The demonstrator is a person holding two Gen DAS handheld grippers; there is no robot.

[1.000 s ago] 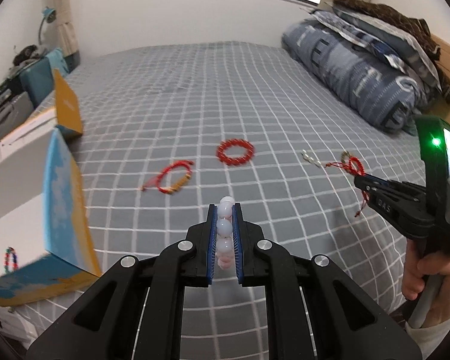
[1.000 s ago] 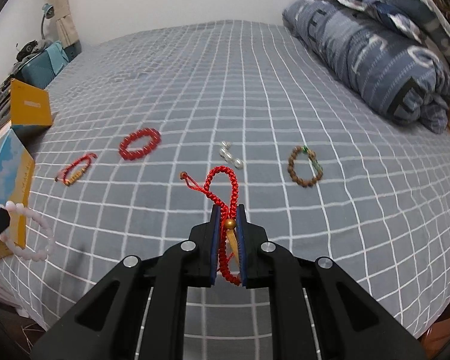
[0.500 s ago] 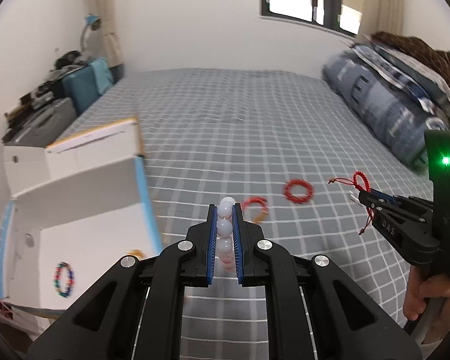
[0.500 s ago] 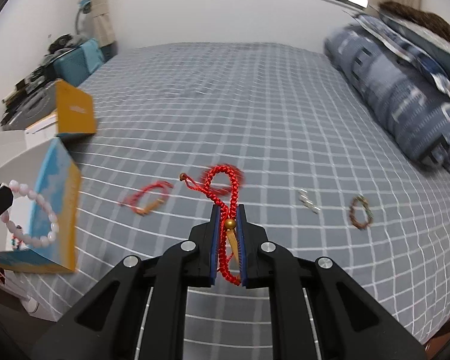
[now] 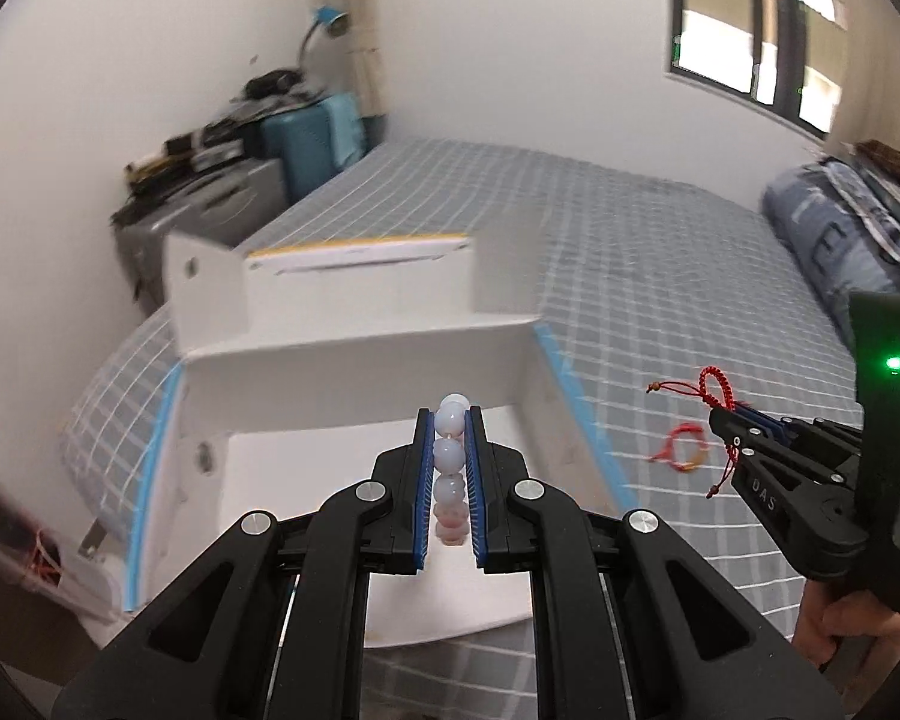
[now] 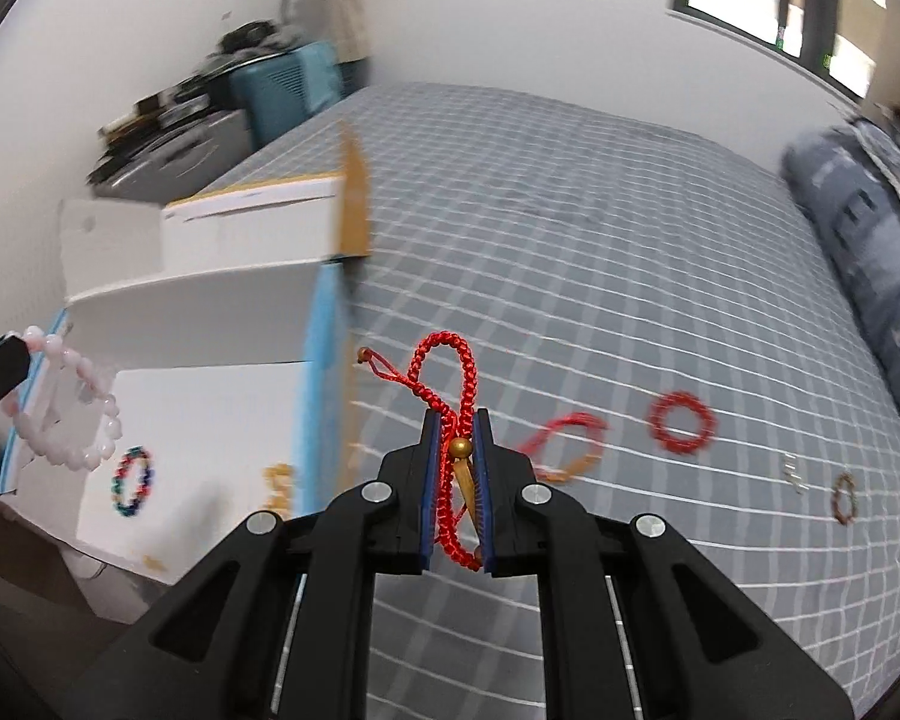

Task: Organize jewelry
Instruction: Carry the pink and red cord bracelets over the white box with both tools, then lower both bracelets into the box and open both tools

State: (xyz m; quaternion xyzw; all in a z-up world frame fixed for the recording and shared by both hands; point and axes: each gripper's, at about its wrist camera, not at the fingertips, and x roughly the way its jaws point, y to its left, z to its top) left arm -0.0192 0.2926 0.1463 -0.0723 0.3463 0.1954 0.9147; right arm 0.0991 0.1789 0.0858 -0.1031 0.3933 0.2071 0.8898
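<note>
My left gripper point(image 5: 450, 420) is shut on a pale pink bead bracelet point(image 5: 450, 456) and holds it over the open white box point(image 5: 354, 360) on the bed's left edge. The bracelet also shows in the right wrist view point(image 6: 72, 402), hanging above the box point(image 6: 210, 312). My right gripper point(image 6: 455, 420) is shut on a red braided cord bracelet point(image 6: 450, 372) with a gold bead, just right of the box; it shows in the left wrist view point(image 5: 717, 390). A multicoloured bead bracelet point(image 6: 131, 481) and a gold piece point(image 6: 279, 480) lie in the box.
On the grey checked bedspread point(image 6: 600, 276) lie a red-and-gold cord bracelet point(image 6: 567, 447), a red bead bracelet point(image 6: 682, 421), small silver pieces point(image 6: 793, 471) and a brown bead bracelet point(image 6: 844, 498). Folded blue bedding point(image 6: 870, 240) is at the right; a teal suitcase point(image 5: 312, 141) stands at the left wall.
Both grippers have swung left toward the box with their bracelets still held. The left gripper now hangs over the box's inside; the right one has come up beside the box.
</note>
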